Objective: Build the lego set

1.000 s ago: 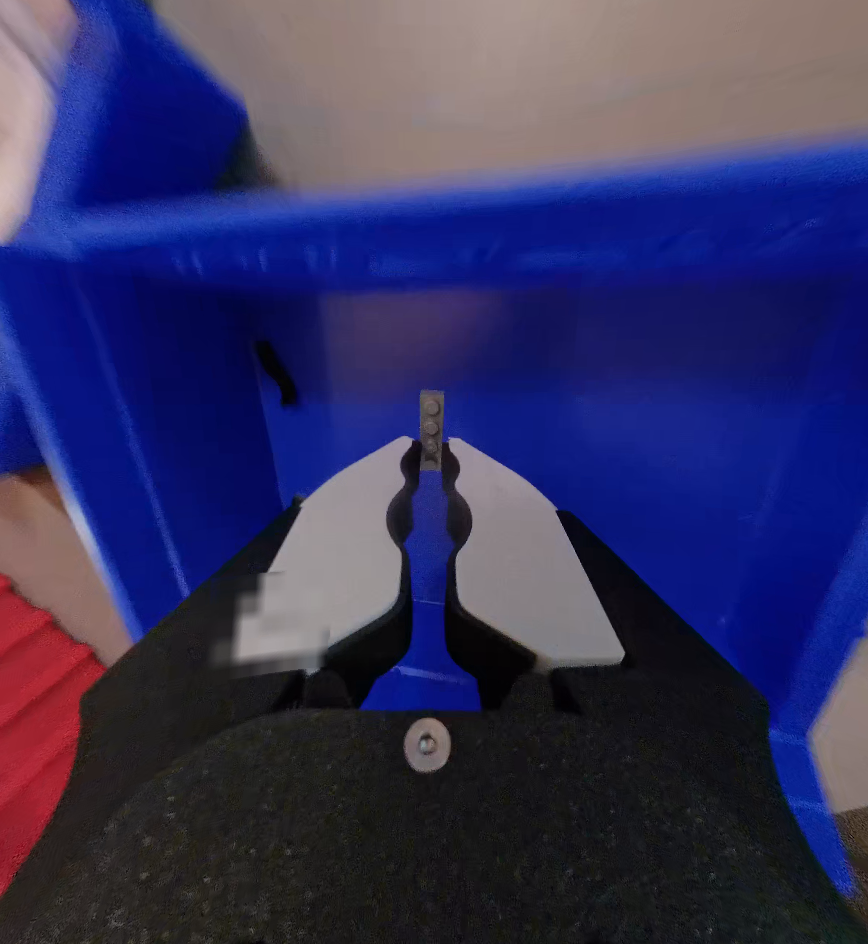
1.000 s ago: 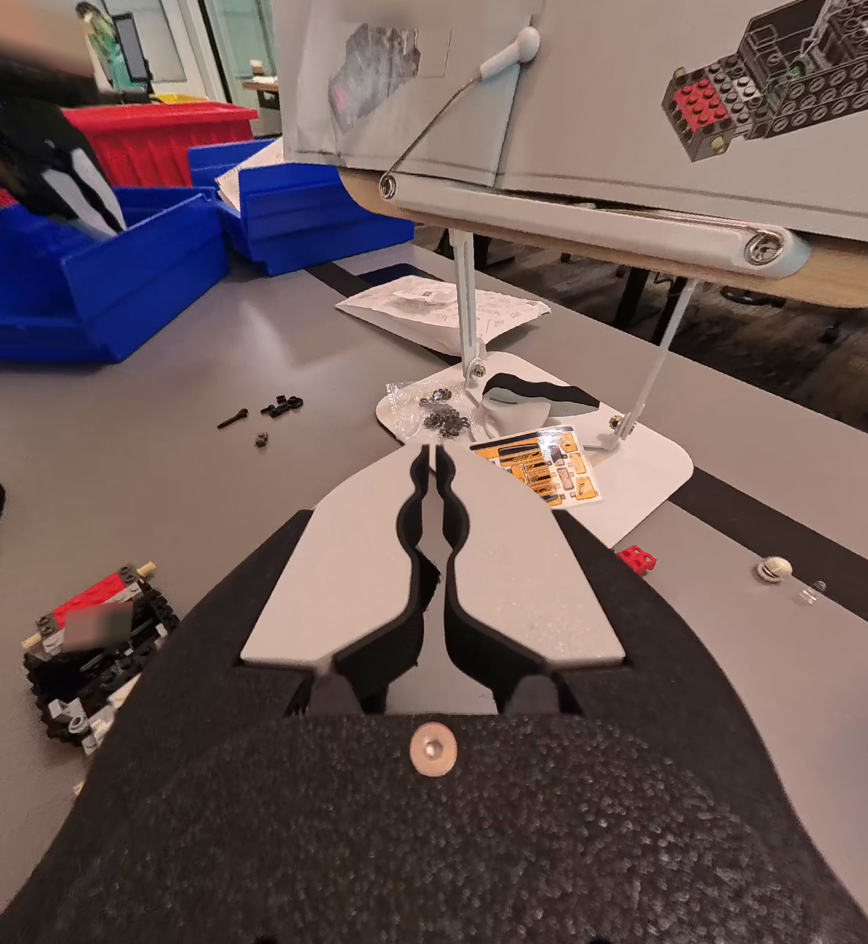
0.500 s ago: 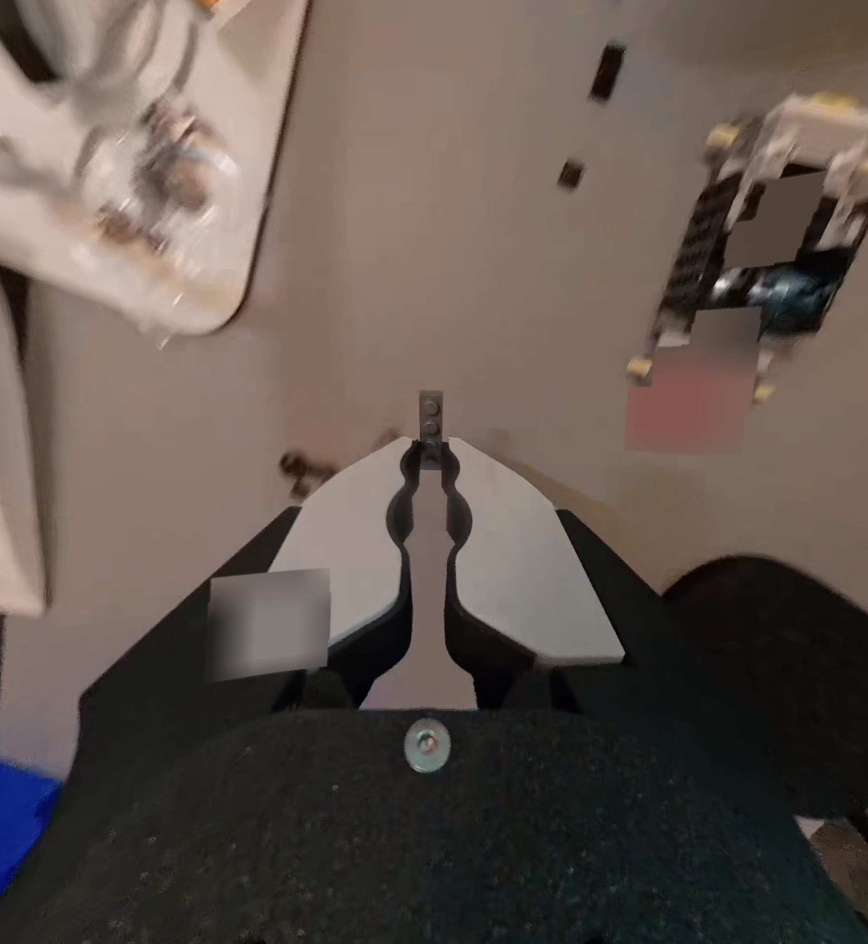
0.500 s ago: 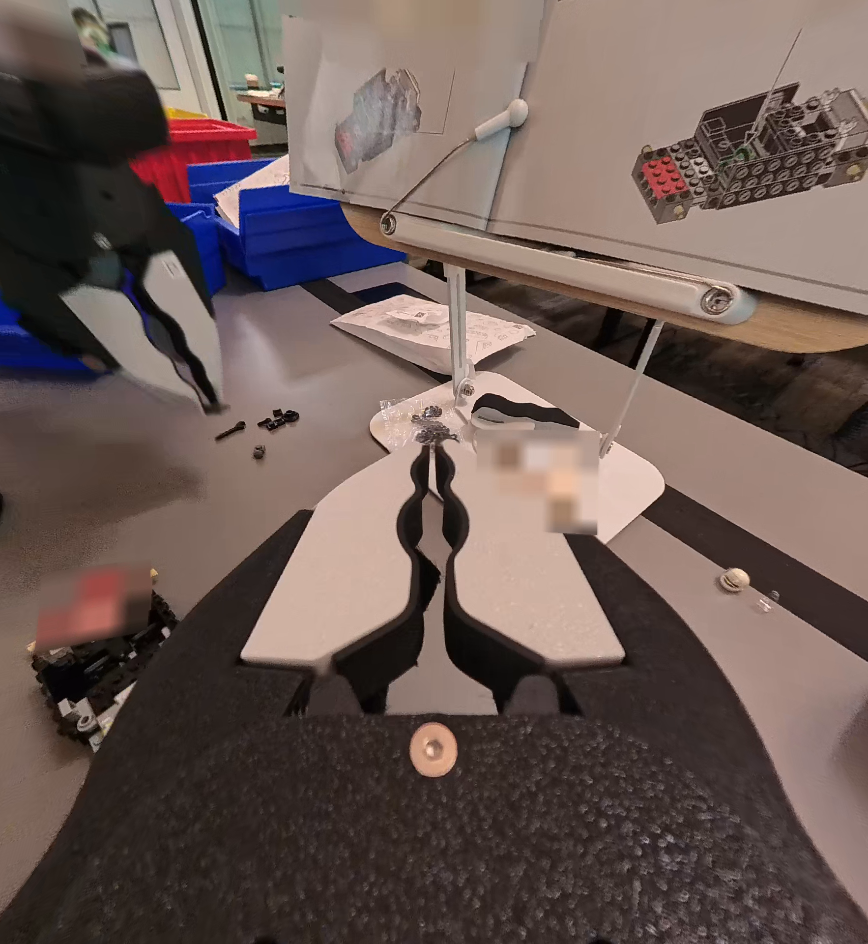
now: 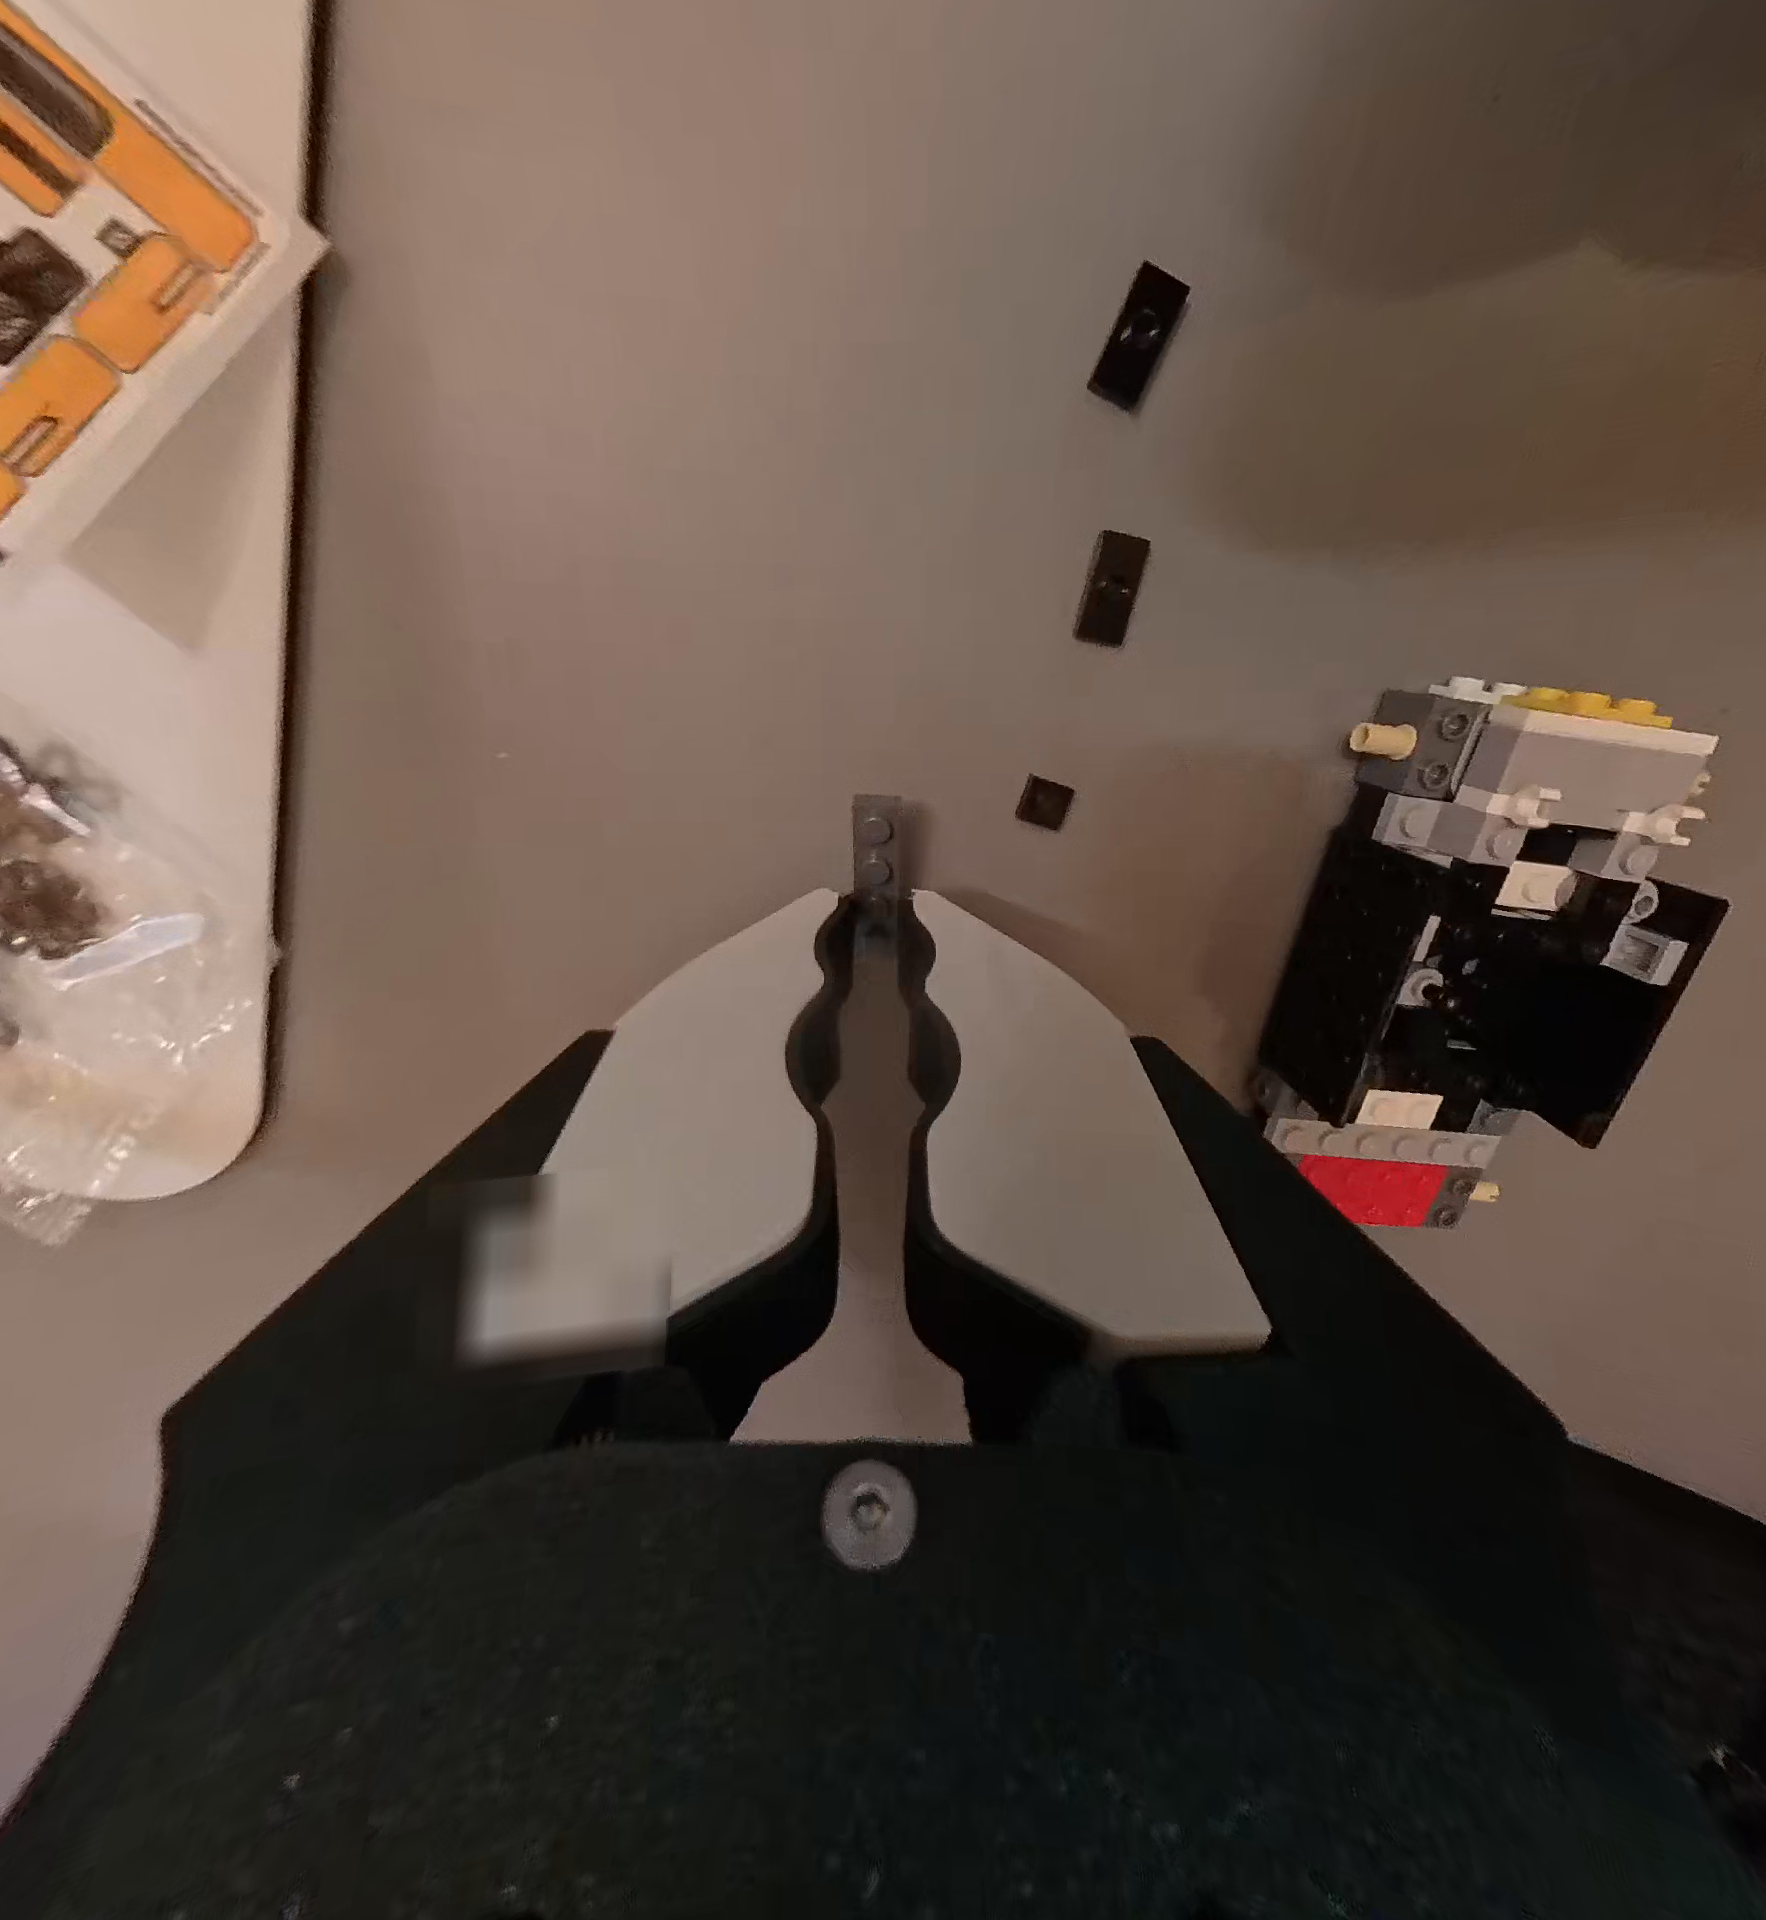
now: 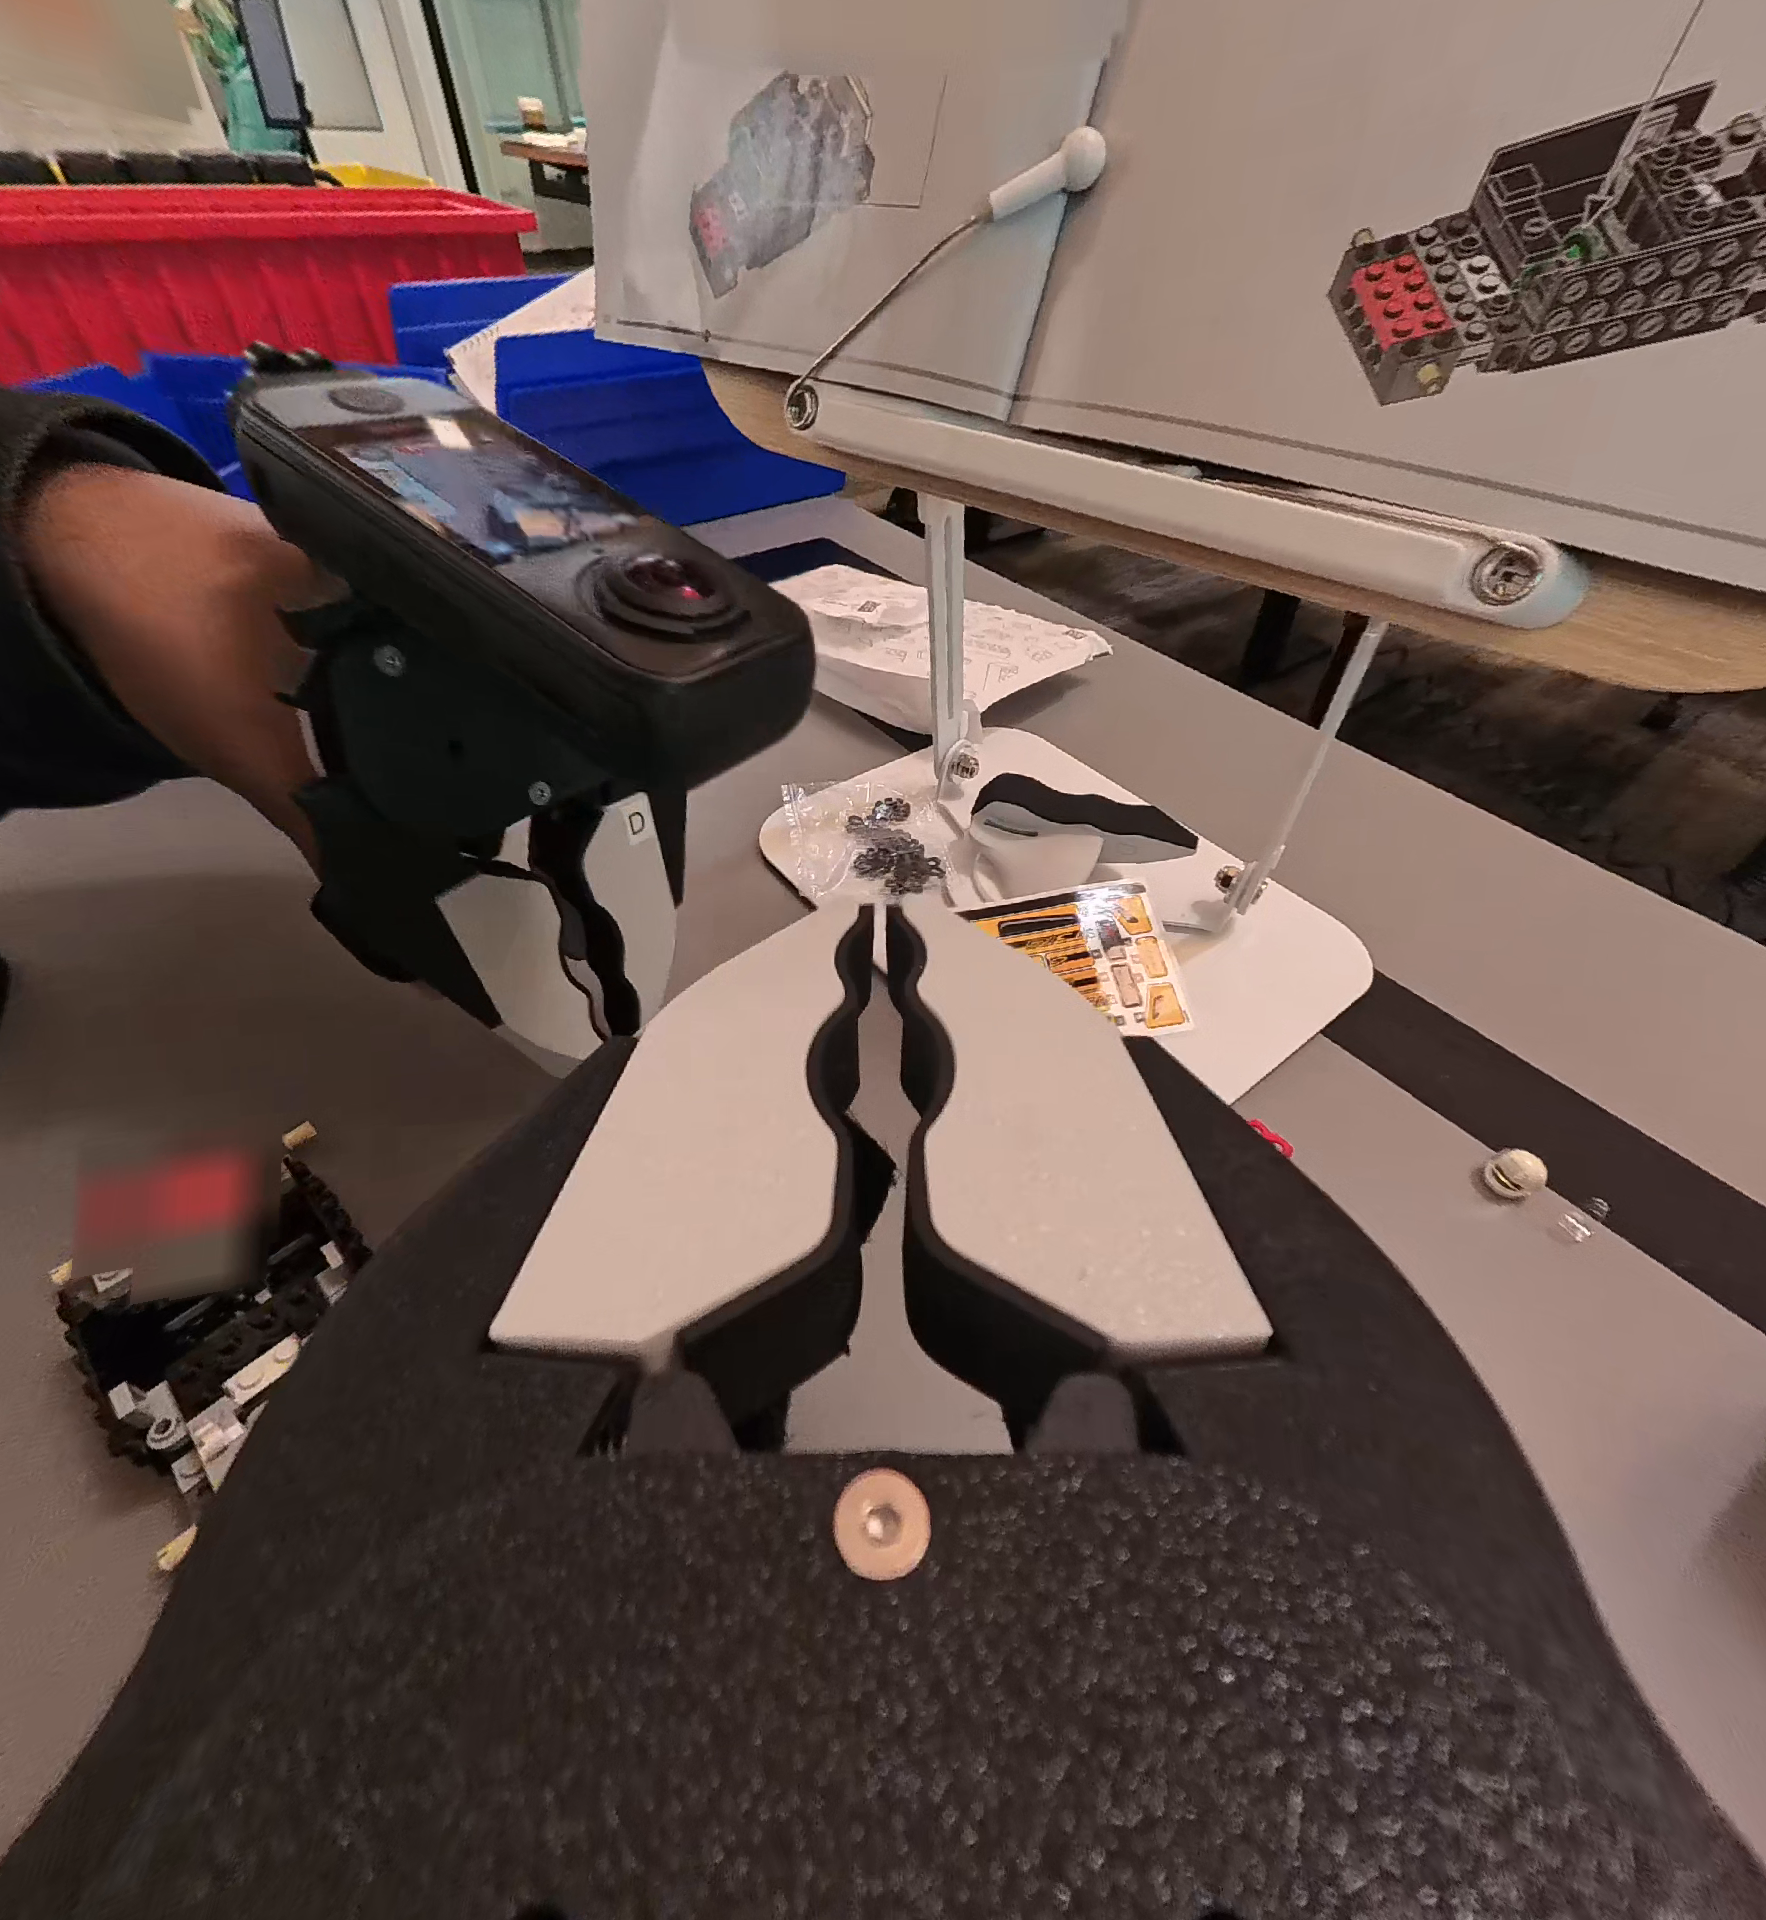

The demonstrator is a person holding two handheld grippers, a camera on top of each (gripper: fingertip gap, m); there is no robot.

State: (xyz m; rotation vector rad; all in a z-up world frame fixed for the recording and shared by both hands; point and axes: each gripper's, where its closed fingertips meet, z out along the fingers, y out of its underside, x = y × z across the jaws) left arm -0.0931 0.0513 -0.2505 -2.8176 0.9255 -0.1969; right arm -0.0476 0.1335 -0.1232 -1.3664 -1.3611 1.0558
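Grey plate (image 5: 877,854) between left gripper (image 5: 877,906) fingertips

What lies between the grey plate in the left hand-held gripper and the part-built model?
In the left wrist view, one small black square piece on bare table; nothing else.

Left gripper (image 5: 877,902) clamped; right gripper (image 6: 879,914) nearly closed.
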